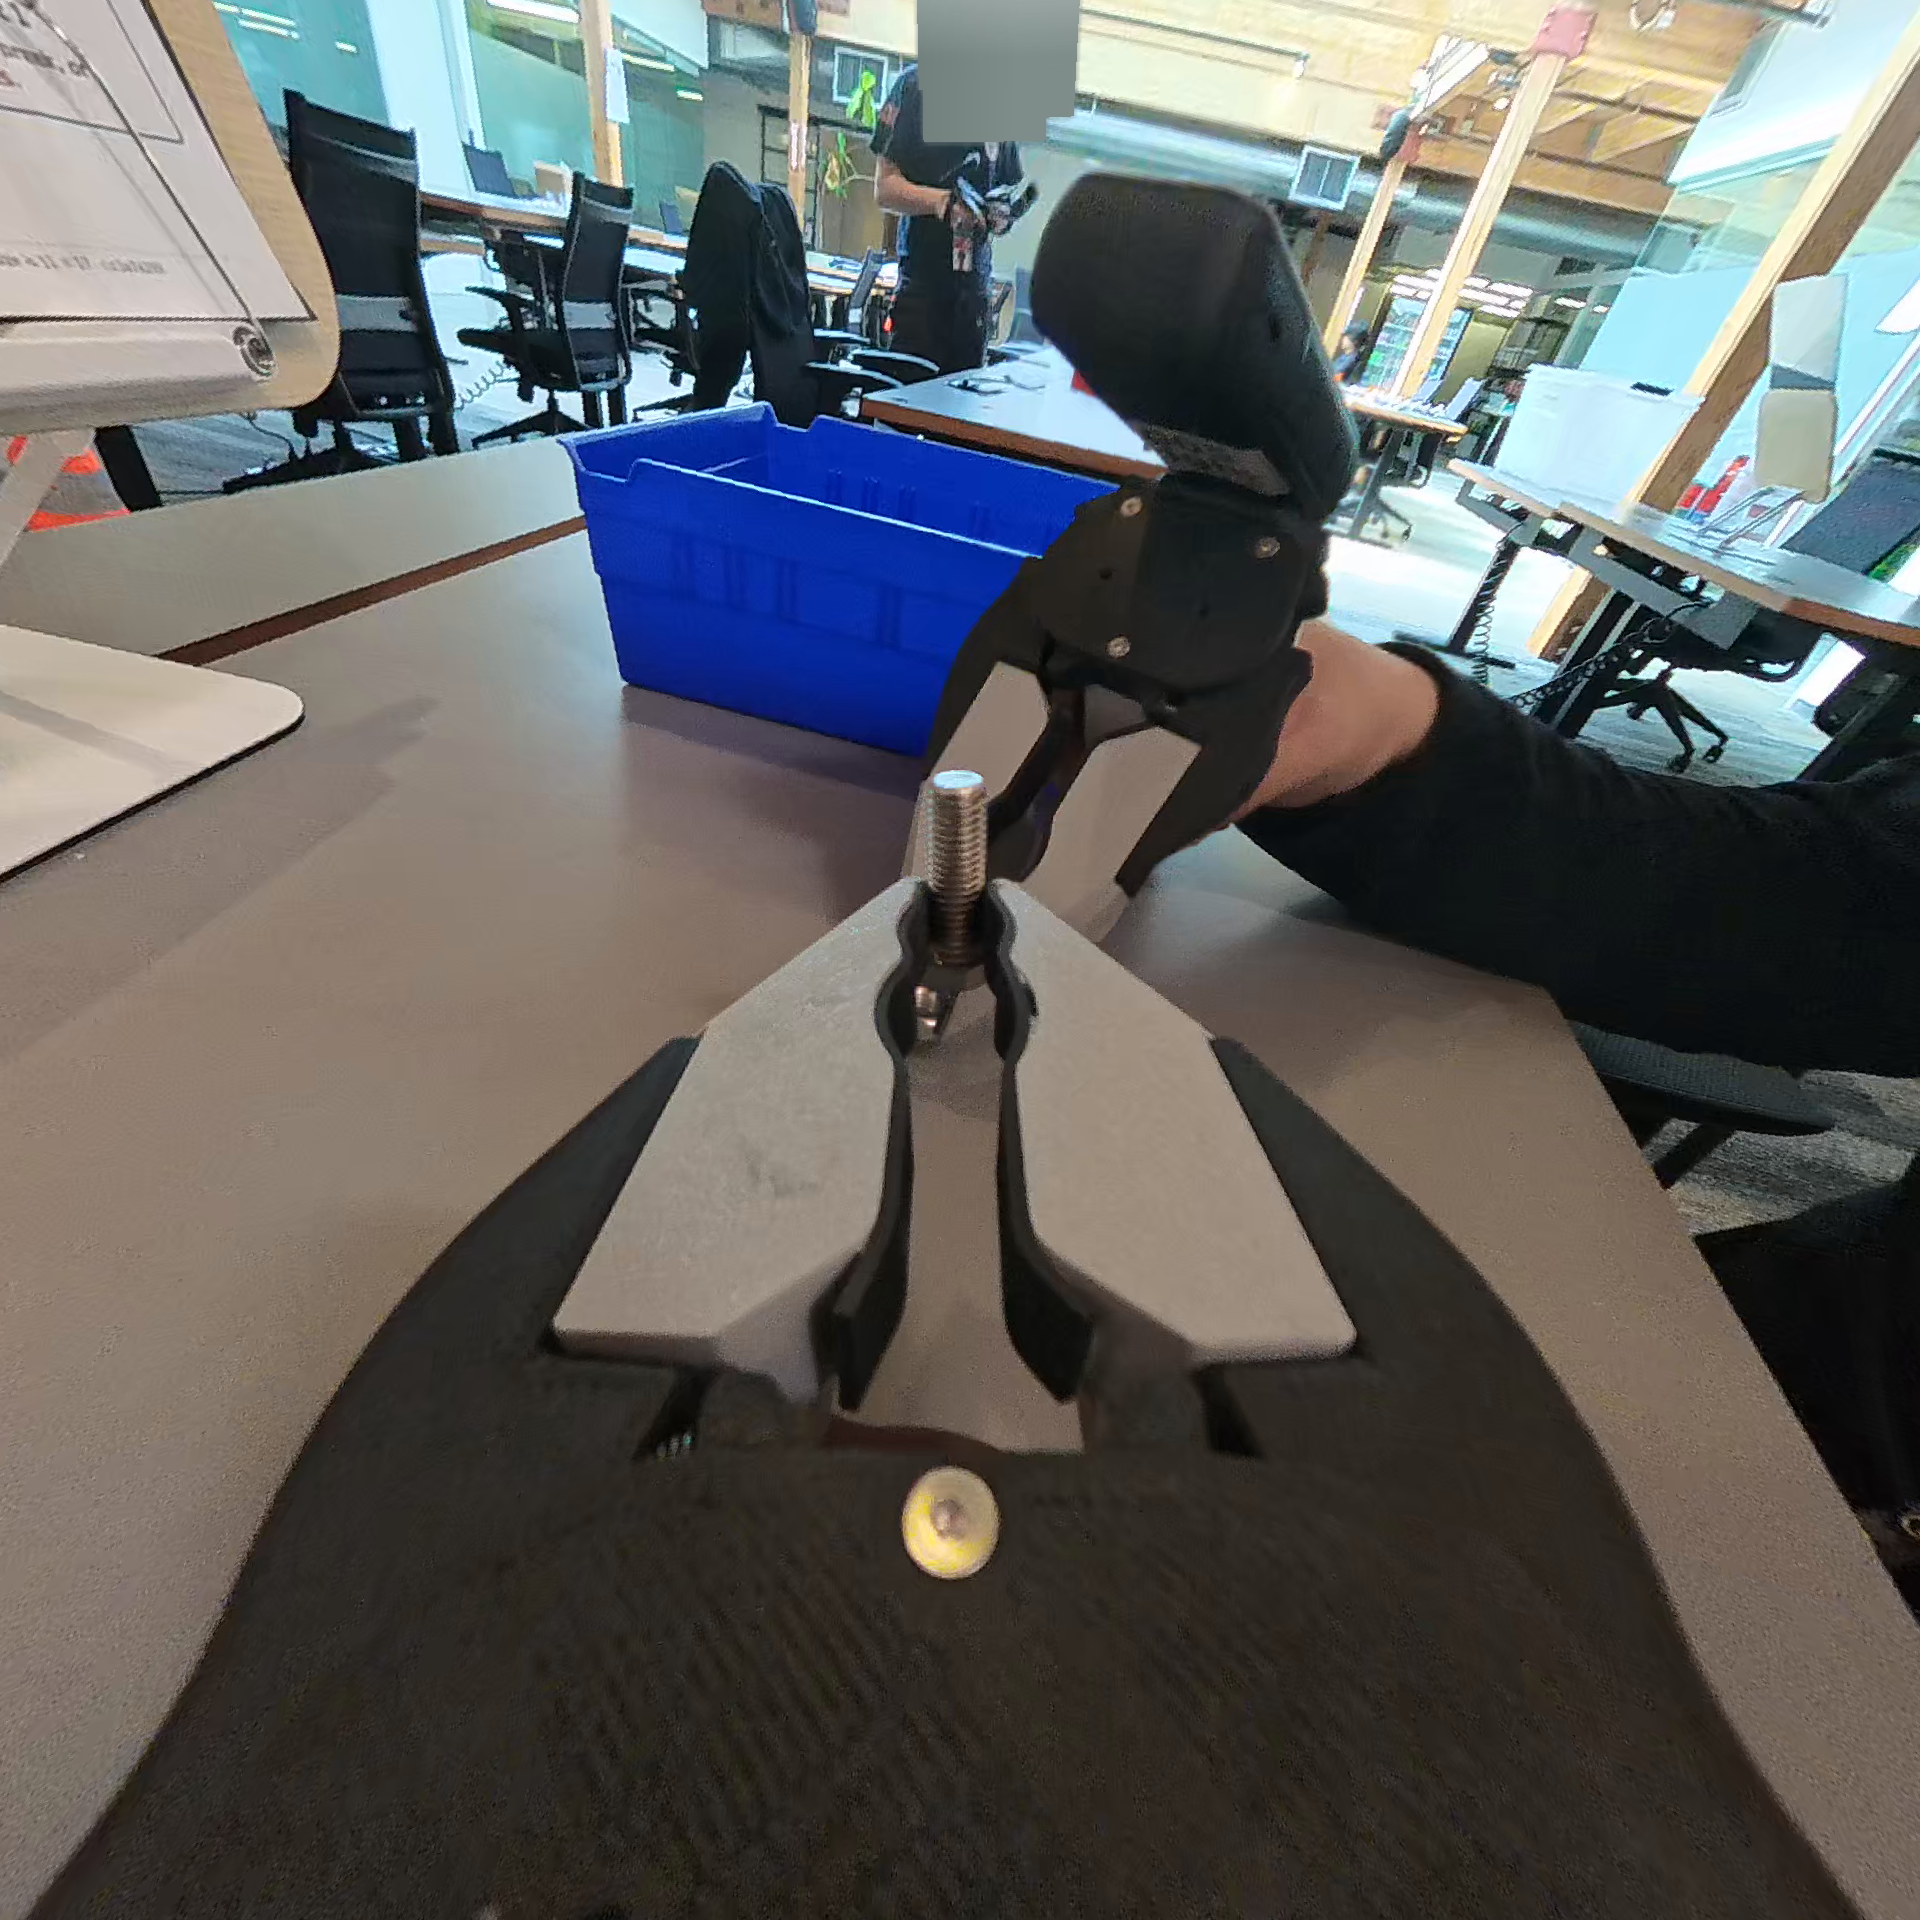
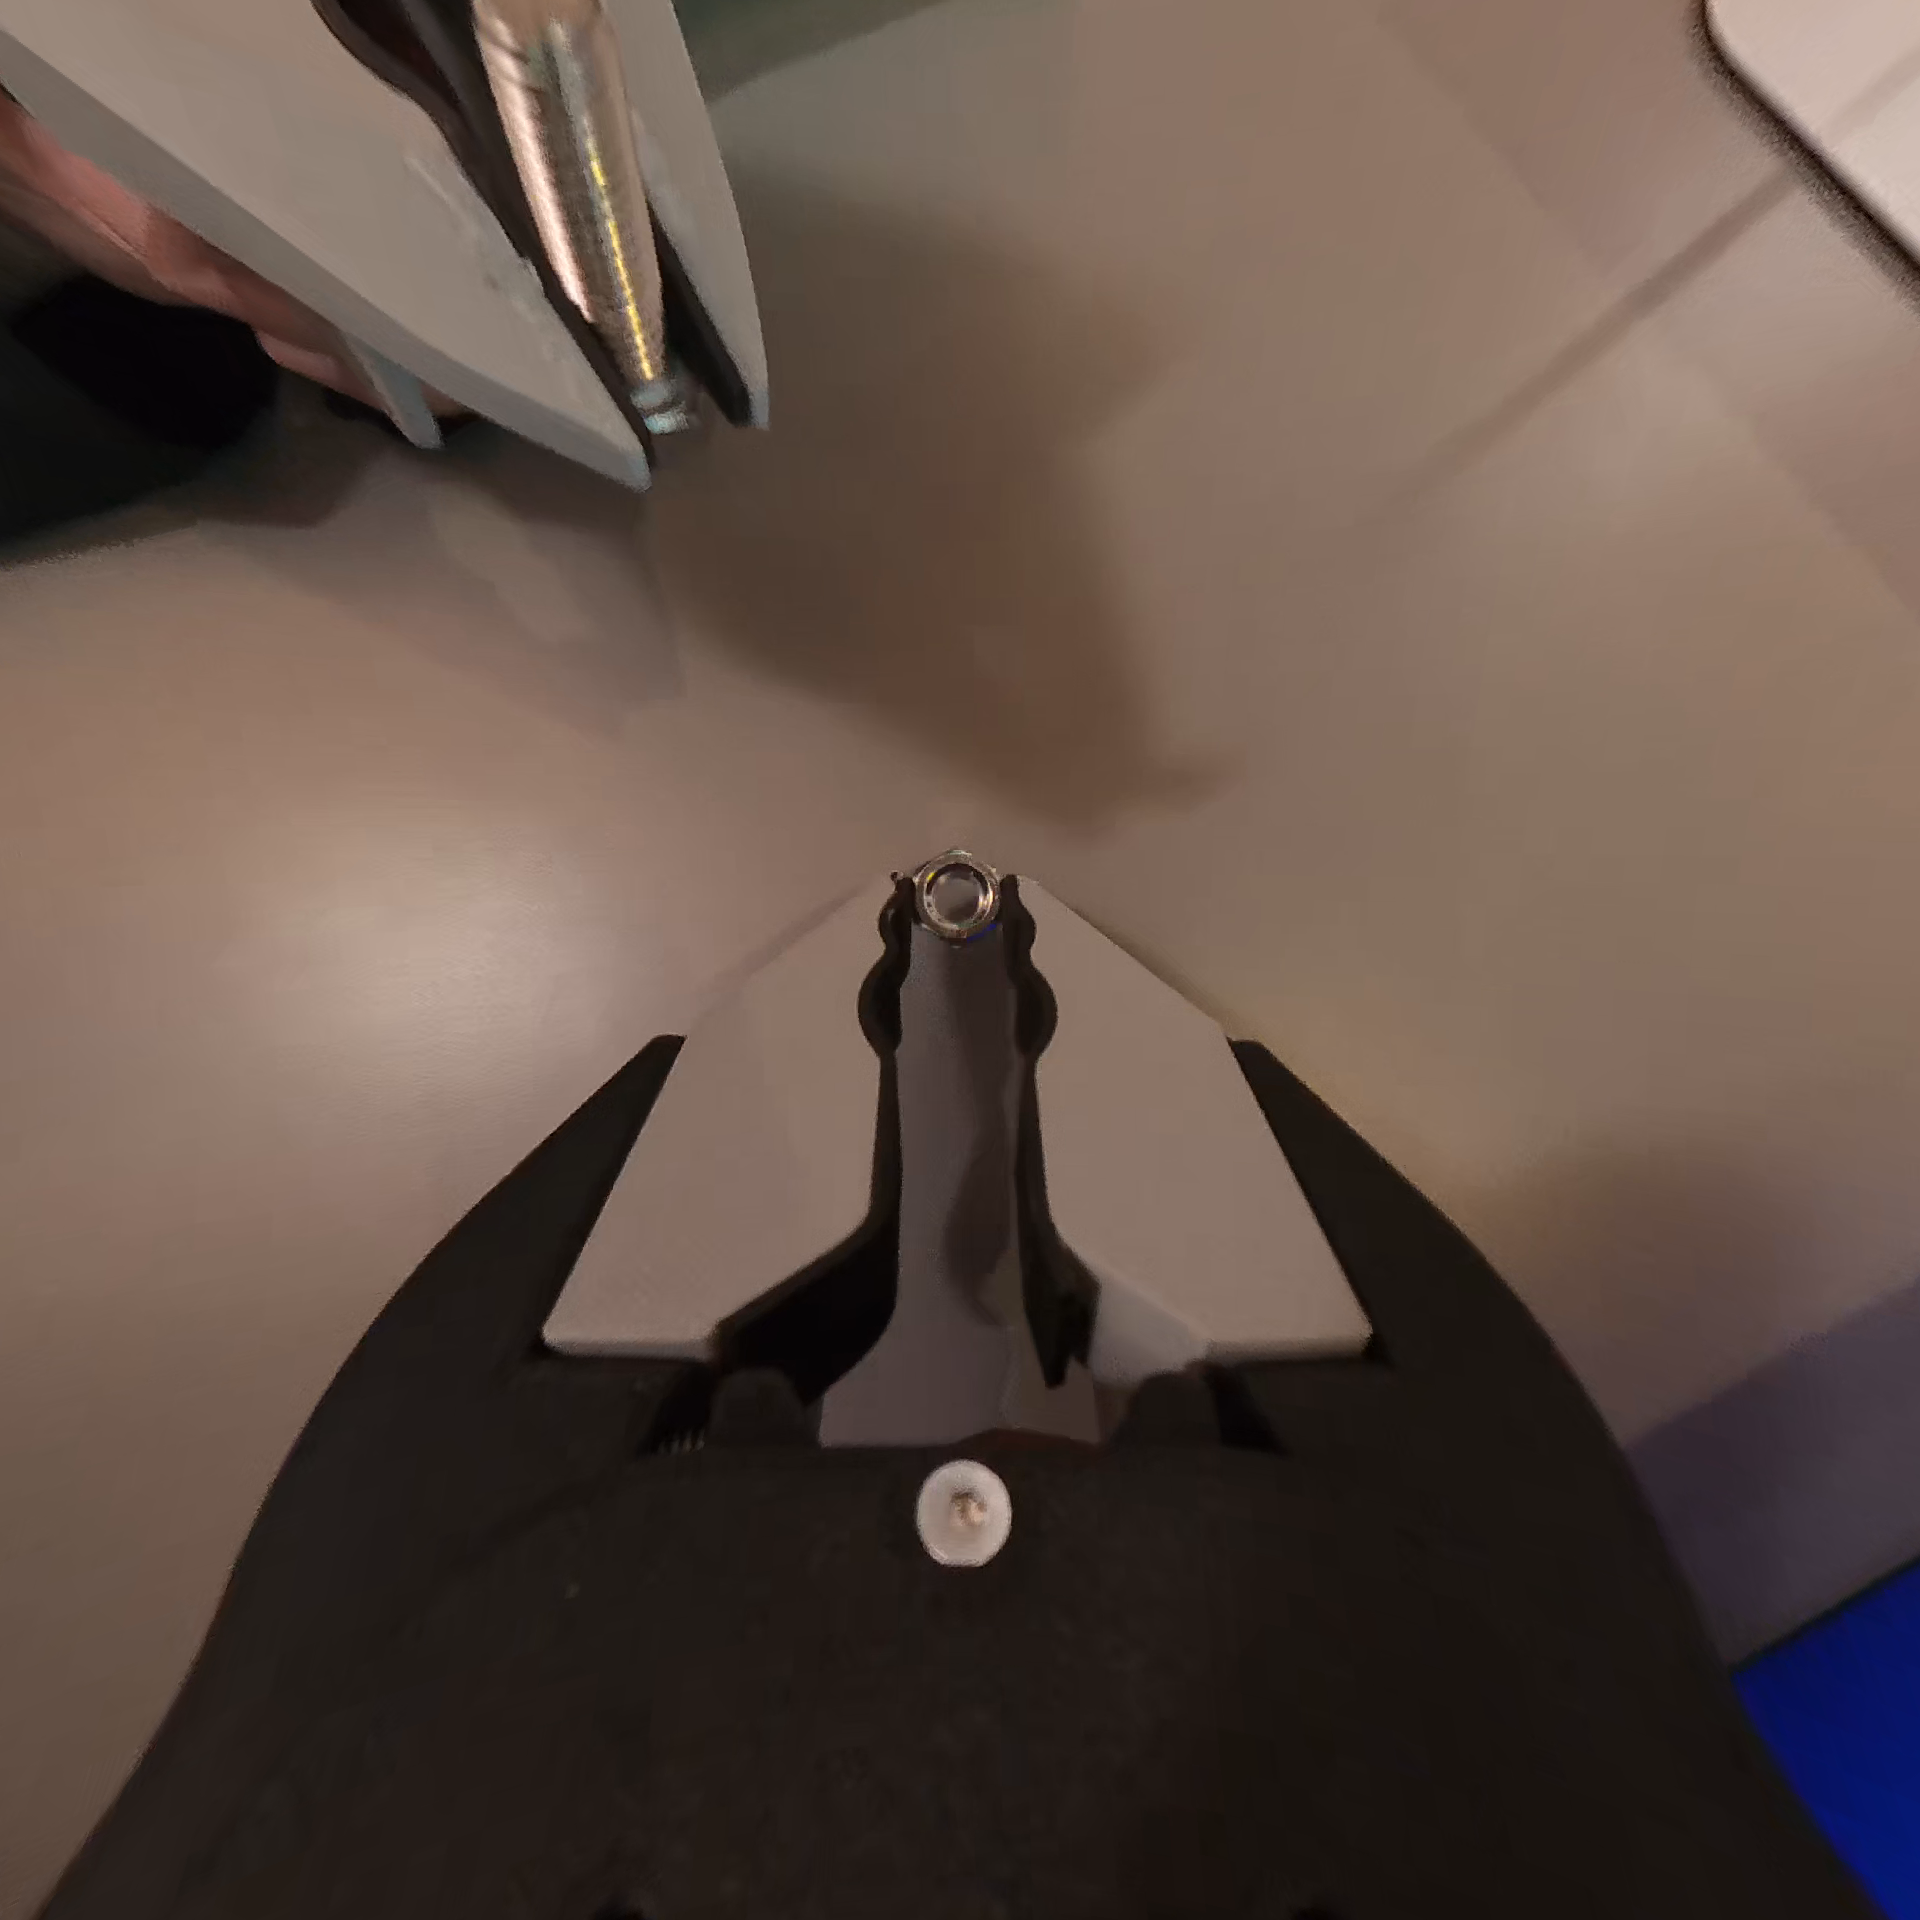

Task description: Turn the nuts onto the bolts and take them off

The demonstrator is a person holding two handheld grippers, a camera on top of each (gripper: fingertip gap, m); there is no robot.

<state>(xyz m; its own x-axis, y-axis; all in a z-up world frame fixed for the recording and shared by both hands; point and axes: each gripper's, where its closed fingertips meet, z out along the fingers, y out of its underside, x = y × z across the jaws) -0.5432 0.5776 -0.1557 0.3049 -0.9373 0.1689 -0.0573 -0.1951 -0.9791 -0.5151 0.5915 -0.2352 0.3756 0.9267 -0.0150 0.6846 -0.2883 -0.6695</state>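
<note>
My left gripper [image 1: 954,940] is shut on a steel bolt [image 1: 956,831] that stands upright, threaded end up, head low between the fingertips. My right gripper [image 2: 958,906] is shut on a small steel nut [image 2: 958,902] held at its tips, hole facing the camera, above the grey table. In the left wrist view the right gripper [image 1: 1049,862] points down just behind and to the right of the bolt. In the right wrist view the left gripper [image 2: 665,426] with the bolt [image 2: 582,208] shows at the upper left, apart from the nut.
A blue plastic bin [image 1: 810,561] stands on the grey table [image 1: 312,935] behind the bolt; its corner shows in the right wrist view [image 2: 1839,1714]. A white monitor stand base [image 1: 104,727] sits at the far left. A person's sleeve [image 1: 1610,883] reaches in from the right.
</note>
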